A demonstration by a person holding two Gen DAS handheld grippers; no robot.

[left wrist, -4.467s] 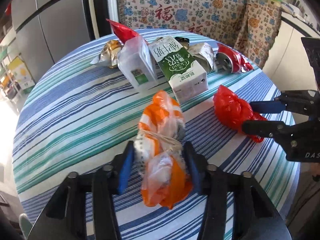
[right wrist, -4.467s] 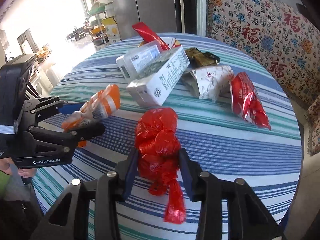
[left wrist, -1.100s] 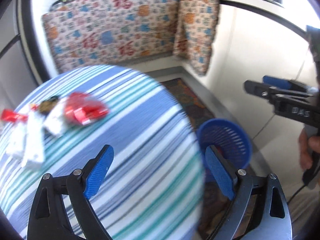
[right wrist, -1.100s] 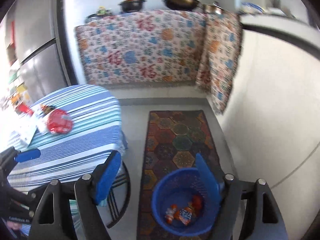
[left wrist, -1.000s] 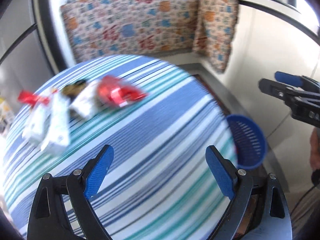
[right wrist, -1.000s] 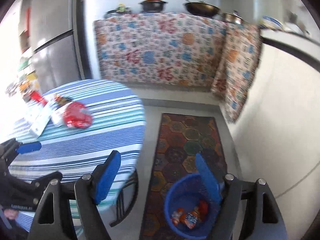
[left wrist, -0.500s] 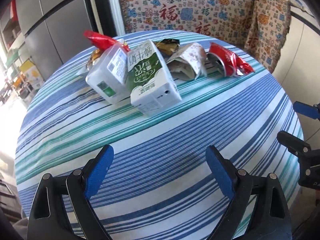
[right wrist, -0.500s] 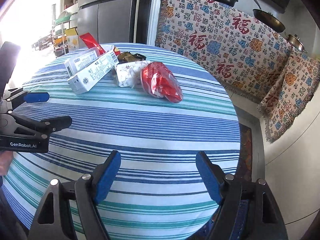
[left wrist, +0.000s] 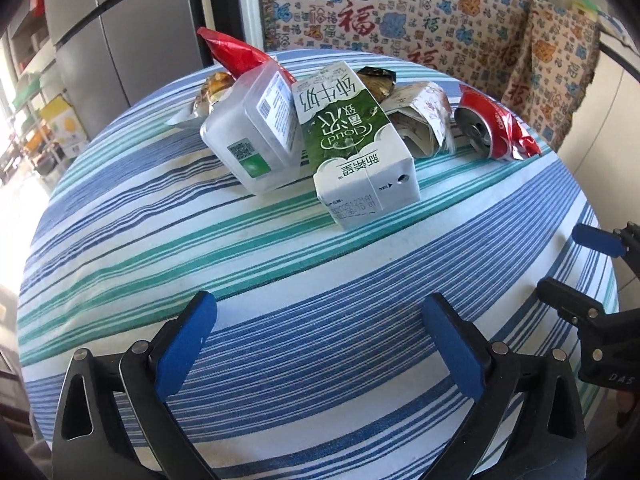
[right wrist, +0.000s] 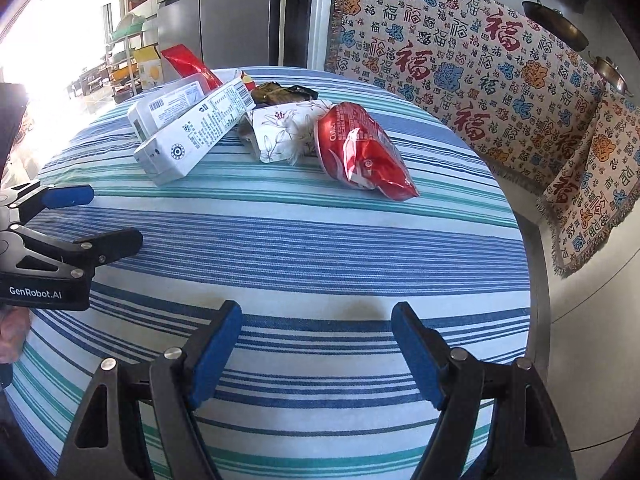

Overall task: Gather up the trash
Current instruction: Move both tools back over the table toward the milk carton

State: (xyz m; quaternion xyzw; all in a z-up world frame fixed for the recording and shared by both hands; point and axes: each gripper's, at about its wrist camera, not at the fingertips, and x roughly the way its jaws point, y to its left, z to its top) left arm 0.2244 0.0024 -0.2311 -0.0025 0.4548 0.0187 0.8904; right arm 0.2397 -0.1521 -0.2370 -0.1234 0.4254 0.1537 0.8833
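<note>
On the striped round table (left wrist: 280, 264) lies a pile of trash: a green-and-white milk carton (left wrist: 354, 148), a clear plastic box (left wrist: 256, 136), a white floral wrapper (left wrist: 420, 120), a crushed red packet (left wrist: 492, 132) and a red foil wrapper (left wrist: 234, 54). My left gripper (left wrist: 320, 308) hovers over bare cloth in front of the carton, its jaws opening with nothing between them. My right gripper (right wrist: 318, 314) stands open and empty near the table's edge, short of the red packet (right wrist: 360, 152). Each gripper shows in the other's view: right gripper (left wrist: 576, 264), left gripper (right wrist: 108, 218).
A grey fridge (left wrist: 120, 40) stands behind the table and a patterned cloth (right wrist: 460, 60) covers the bench at the back right. The table edge drops to grey floor (right wrist: 580, 280) on the right. A dark wrapper (right wrist: 280, 94) lies behind the floral one.
Both views swung from the blue basket on the floor back to the table. The orange and red bags gripped earlier are out of the jaws. The left jaws stand slightly wider.
</note>
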